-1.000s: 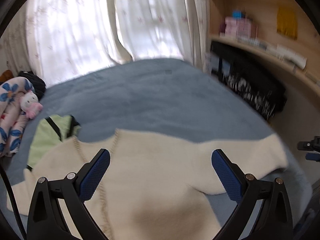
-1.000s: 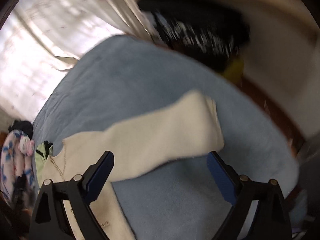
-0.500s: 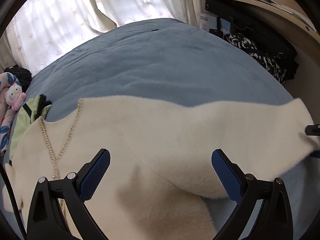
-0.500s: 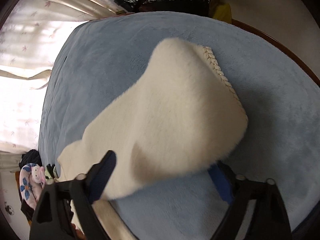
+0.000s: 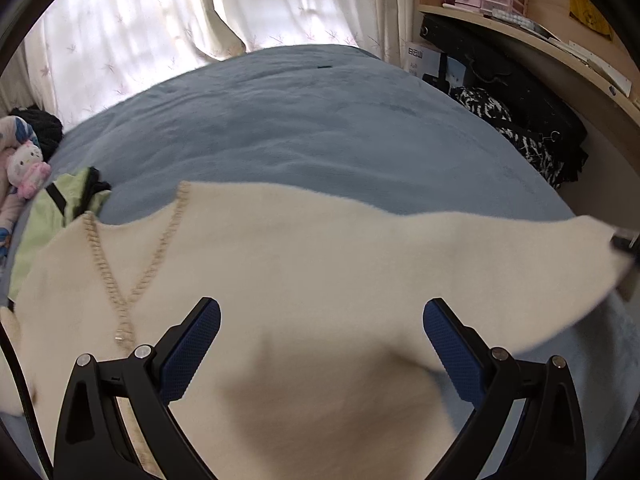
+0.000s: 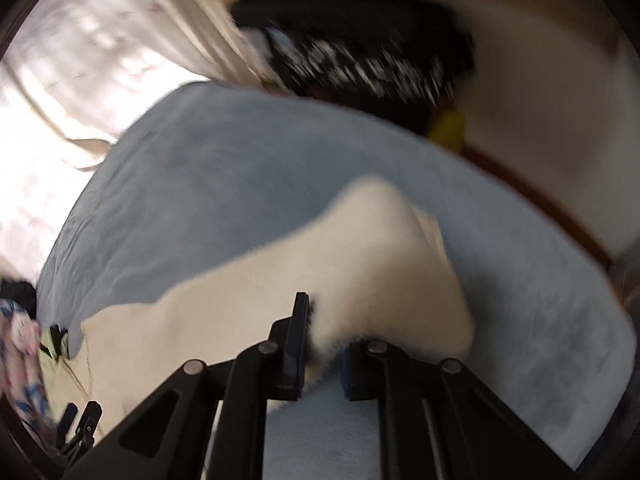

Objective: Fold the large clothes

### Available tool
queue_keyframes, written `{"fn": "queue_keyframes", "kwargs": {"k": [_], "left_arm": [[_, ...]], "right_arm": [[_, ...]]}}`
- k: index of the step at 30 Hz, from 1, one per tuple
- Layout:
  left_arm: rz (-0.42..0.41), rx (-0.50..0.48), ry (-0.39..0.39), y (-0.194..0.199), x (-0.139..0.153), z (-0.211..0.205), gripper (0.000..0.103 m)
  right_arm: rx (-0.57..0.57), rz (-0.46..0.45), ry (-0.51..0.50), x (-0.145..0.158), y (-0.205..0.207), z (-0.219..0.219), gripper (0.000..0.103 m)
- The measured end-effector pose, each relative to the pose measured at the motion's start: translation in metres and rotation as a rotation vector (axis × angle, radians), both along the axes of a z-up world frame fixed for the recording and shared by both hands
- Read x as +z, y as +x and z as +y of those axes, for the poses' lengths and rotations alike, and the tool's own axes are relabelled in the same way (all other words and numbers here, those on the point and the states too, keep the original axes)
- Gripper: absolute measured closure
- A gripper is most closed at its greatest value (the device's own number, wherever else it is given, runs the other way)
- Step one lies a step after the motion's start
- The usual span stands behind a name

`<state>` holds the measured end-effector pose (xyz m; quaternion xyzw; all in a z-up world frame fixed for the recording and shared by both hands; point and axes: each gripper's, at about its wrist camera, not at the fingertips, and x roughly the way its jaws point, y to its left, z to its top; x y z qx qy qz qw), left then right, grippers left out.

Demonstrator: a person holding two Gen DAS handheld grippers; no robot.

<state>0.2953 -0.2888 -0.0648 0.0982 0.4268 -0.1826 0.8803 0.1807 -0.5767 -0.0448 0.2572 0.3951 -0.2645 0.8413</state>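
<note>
A cream fluffy sweater (image 5: 304, 264) with a braided neckline lies spread on the blue bedspread (image 5: 280, 128). My left gripper (image 5: 320, 308) hovers open just above its body, with nothing between the blue pads. One sleeve stretches off to the right, and there my right gripper (image 5: 624, 242) holds its end. In the right wrist view the sleeve (image 6: 372, 256) runs into my right gripper (image 6: 324, 336), which is shut on the furry cuff. That view is blurred by motion.
A light green garment (image 5: 60, 208) and a plush toy (image 5: 26, 168) lie at the bed's left edge. Black patterned clothes (image 5: 520, 136) hang at the right under a wooden shelf (image 5: 540, 44). White curtains (image 5: 160, 20) hang behind the bed.
My right gripper went from wide open to shut on the sleeve's end. My left gripper sank closer to the sweater's body and stayed open.
</note>
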Motion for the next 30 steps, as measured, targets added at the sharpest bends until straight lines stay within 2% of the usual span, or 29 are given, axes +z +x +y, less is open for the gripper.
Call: {"fn": "queue_keyframes", "kwargs": {"k": [2, 6, 10, 14, 16, 17, 18, 19, 25, 27, 30], "left_arm": [[-0.021, 0.001, 0.018, -0.002, 0.003, 0.012, 0.002], [-0.029, 0.016, 0.024, -0.002, 0.007, 0.043, 0.002], [-0.007, 0.058, 0.019, 0.000, 0.007, 0.081, 0.002], [0.054, 0.089, -0.005, 0.004, -0.002, 0.112, 0.002], [0.110, 0.088, -0.034, 0.006, -0.011, 0.125, 0.002], [0.129, 0.085, -0.045, 0.006, -0.014, 0.127, 0.002], [0.148, 0.080, -0.055, 0.005, -0.018, 0.129, 0.002], [0.176, 0.070, -0.067, 0.006, -0.023, 0.130, 0.002], [0.324, -0.024, -0.157, 0.004, -0.051, 0.114, 0.002], [0.372, -0.044, -0.213, 0.005, -0.061, 0.106, 0.002], [0.416, -0.017, -0.261, 0.009, -0.074, 0.100, 0.002]], "right_arm": [[0.057, -0.024, -0.091, 0.020, 0.005, 0.026, 0.092], [0.244, -0.065, -0.234, 0.048, 0.021, 0.096, 0.092], [0.432, -0.054, -0.292, 0.043, 0.033, 0.167, 0.092], [0.574, 0.009, -0.242, 0.007, 0.039, 0.222, 0.090], [0.627, 0.047, -0.168, -0.020, 0.035, 0.242, 0.080], [0.636, 0.058, -0.143, -0.029, 0.033, 0.247, 0.067], [0.638, 0.072, -0.112, -0.041, 0.028, 0.253, 0.058], [0.634, 0.079, -0.083, -0.051, 0.025, 0.254, 0.056], [0.533, 0.089, 0.159, -0.097, -0.009, 0.242, 0.055], [0.504, 0.063, 0.194, -0.102, -0.022, 0.237, 0.055], [0.484, 0.029, 0.210, -0.103, -0.033, 0.234, 0.055]]}}
